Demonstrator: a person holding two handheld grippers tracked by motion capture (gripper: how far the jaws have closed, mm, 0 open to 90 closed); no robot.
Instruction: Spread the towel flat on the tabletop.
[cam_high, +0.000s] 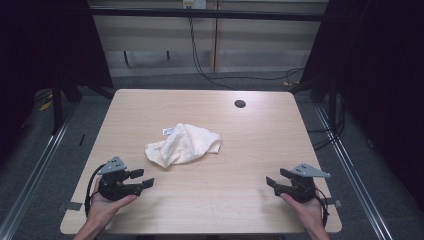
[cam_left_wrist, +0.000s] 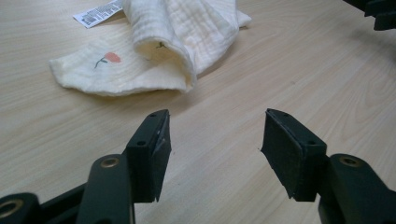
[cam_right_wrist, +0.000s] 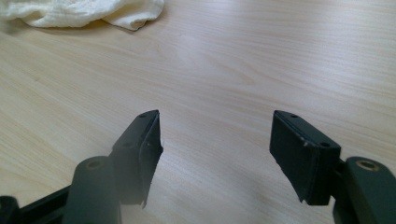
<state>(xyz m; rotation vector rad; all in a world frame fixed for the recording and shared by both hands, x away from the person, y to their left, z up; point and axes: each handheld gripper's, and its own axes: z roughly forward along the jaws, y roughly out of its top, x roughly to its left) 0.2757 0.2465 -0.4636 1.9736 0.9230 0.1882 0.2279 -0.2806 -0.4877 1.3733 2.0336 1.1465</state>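
Two black grippers — left gripper (cam_high: 143, 178), right gripper (cam_high: 273, 183) — are resting with jaws spread, grasping nothing. Between them, farther off, a crumpled cream waffle-textured cloth (cam_high: 183, 144) is lying on the pale woodgrain table (cam_high: 260, 130) — white tag (cam_high: 168, 131) showing.

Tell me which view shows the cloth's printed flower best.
The left gripper view: the cloth lies close ahead, so its small red flower and white label read clearly. The high view shows the whole crumpled cloth but no print detail. The right gripper view catches just one edge.
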